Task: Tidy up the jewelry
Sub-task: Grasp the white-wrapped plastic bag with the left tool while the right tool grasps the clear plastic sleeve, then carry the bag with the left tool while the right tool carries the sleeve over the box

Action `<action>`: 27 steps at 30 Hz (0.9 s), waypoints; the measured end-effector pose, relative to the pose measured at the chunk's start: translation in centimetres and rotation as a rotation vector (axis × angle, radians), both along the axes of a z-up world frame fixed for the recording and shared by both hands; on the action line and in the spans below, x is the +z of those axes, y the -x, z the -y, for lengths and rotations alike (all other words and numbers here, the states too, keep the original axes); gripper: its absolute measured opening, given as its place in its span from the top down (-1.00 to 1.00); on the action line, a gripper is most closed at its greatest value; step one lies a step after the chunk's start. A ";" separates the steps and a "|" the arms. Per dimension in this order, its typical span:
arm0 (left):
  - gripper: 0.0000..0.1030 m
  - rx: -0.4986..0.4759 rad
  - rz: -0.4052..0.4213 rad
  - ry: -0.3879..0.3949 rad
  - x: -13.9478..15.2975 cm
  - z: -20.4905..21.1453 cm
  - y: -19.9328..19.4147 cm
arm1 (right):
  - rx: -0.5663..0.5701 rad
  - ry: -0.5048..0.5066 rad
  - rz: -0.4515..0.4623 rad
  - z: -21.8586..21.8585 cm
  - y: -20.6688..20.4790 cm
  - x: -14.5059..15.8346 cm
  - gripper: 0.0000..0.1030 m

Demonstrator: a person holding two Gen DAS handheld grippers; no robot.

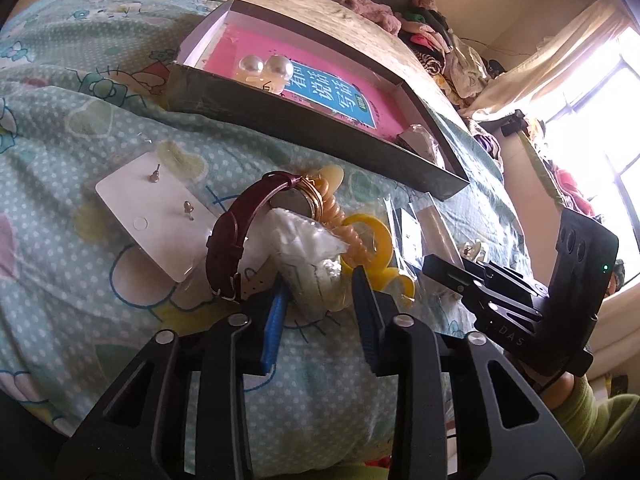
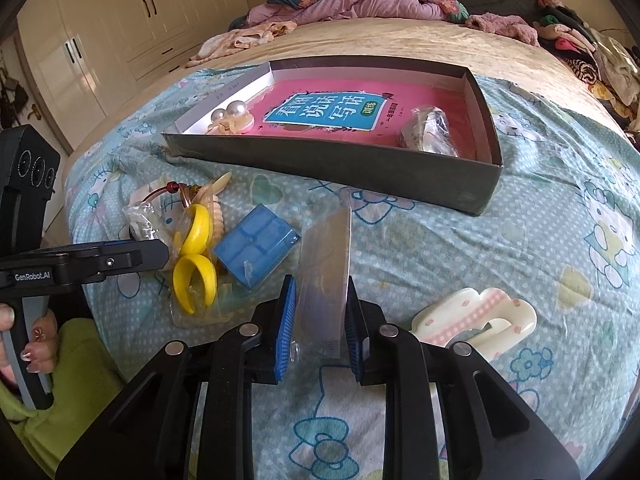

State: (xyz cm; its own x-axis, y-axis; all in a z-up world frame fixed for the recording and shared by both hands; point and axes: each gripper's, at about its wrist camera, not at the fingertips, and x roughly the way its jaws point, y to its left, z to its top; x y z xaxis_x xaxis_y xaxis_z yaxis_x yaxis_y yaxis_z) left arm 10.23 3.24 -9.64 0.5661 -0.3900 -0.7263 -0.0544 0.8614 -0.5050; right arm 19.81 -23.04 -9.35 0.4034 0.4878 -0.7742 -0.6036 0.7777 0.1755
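Observation:
A dark open box (image 2: 332,164) lies on the bed with a pink book inside, pearl earrings (image 2: 232,114) at its left and a bagged item (image 2: 428,130) at its right; the box also shows in the left wrist view (image 1: 304,128). My left gripper (image 1: 320,284) is open, its jaws on either side of a clear bag of white pieces (image 1: 308,256), beside a maroon-strap watch (image 1: 236,236) and a yellow ring (image 1: 372,240). My right gripper (image 2: 318,300) is open, its jaws around a clear sleeve with a silver card (image 2: 326,268), which lies on the bedspread.
An earring card (image 1: 156,216) lies left of the watch. A blue box (image 2: 256,246), yellow rings in a bag (image 2: 196,256) and a cream spiral hair tie (image 2: 214,208) lie between the grippers. A white-pink hair clip (image 2: 480,320) lies at the right. Clothes are piled at the bed's far side.

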 end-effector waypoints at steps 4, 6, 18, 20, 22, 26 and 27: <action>0.70 -0.005 0.010 -0.005 0.1 0.0 0.1 | 0.000 -0.006 0.002 0.1 0.1 0.1 0.58; 0.71 -0.020 0.024 -0.015 0.3 0.1 0.4 | -0.001 -0.007 0.004 0.2 0.2 0.2 0.59; 0.71 -0.040 0.118 -0.110 3.7 -0.2 2.2 | -0.018 -0.030 0.051 1.6 1.1 2.7 0.59; 0.71 -0.025 0.133 -0.128 4.3 -0.6 2.1 | -0.021 -0.036 0.061 1.8 1.2 3.2 0.59; 0.71 -0.005 0.144 -0.152 4.8 -1.2 2.2 | -0.022 -0.042 0.072 1.9 1.3 3.7 0.59; 0.71 0.030 0.155 -0.155 5.4 -2.5 2.2 | -0.016 -0.056 0.096 1.7 1.5 4.8 0.59; 0.71 0.040 0.157 -0.160 5.5 -2.8 2.2 | -0.014 -0.061 0.103 1.6 1.5 5.0 0.59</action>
